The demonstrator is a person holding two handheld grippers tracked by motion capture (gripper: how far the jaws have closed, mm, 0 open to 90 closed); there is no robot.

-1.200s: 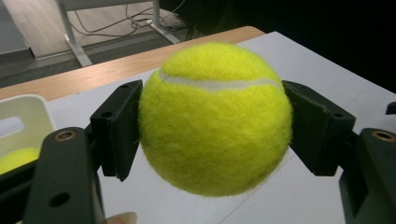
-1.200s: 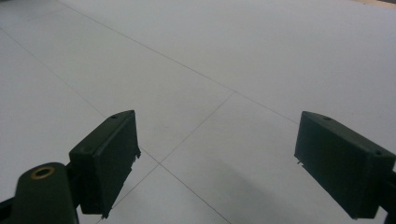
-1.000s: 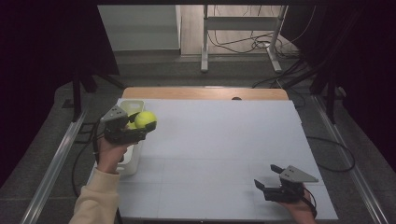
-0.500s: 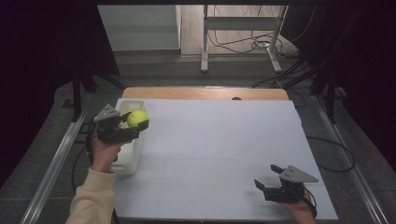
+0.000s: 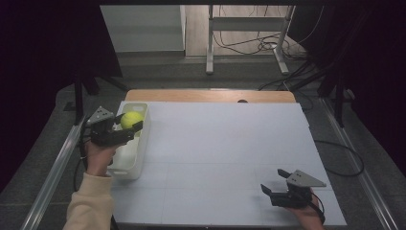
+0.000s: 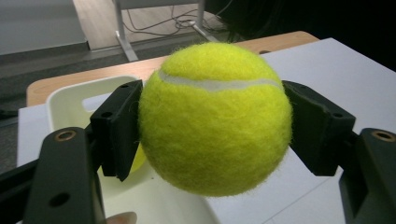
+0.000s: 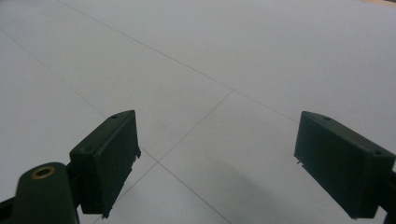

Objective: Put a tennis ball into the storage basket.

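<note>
My left claw (image 5: pixel 125 128) is clenched on the tennis ball (image 5: pixel 131 119). In the left gripper view both black pads (image 6: pixel 120 127) press the ball's sides, with its white seam running across the top. That view also gives me what the high view can't: a second bit of yellow tucked low behind the left pad, inside the bin, too hidden to say what it is. The white bin (image 6: pixel 74 100) sits directly under and behind the claw there, its handle slot visible past the left pad.

From the high view I get the layout instead: the ball hangs over the far end of the white bin (image 5: pixel 128 167), which lies along the left edge of the worktop (image 5: pixel 215 143), and my hand (image 5: pixel 98 158) comes in beside the bin's outer wall. I can't tell from here whether the ball touches the rim.

My right claw (image 5: pixel 277 184) is released, well apart from the left claw, near the right corner on my side of the worktop. In the right gripper view its two pads (image 7: pixel 109 161) stand wide with nothing but bare white sheet and its faint grid lines between them. The high view adds the grey three-cornered plate (image 5: pixel 306 178) on top and the cable trailing off behind it.
</note>
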